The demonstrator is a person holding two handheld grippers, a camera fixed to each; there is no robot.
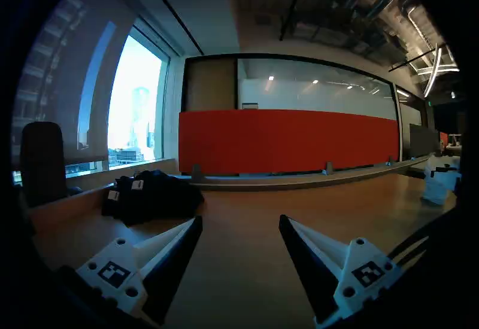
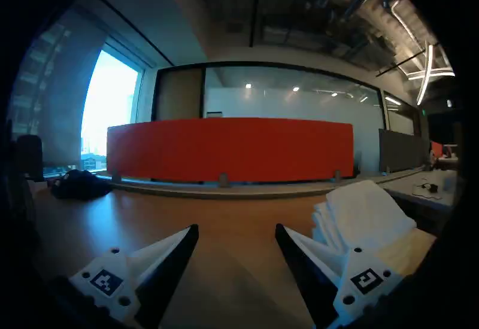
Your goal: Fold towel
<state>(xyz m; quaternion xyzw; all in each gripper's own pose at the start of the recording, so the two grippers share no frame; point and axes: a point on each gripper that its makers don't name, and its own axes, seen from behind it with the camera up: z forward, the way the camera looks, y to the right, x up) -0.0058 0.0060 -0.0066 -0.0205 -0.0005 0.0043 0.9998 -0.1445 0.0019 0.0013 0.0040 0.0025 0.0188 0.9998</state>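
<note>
Fingers (image 1: 170, 251) of the left gripper (image 1: 239, 218) are hanging spread and empty above the wooden surface (image 1: 251, 269), and the right gripper (image 2: 236, 226) is gaping likewise. A dark towel heap (image 1: 152, 197) is waiting ahead-left, probably unfolded stock. A white folded stack (image 2: 365, 215) is sitting just beside the right gripper, likely the finished pile.

Left gripper (image 1: 239, 218), right gripper (image 2: 236, 226): each two white wedge jaws, black inner faces, pointed tips; one square black-and-white marker (image 1: 114, 273) per jaw, ringed by small holes (image 1: 121, 241).
</note>
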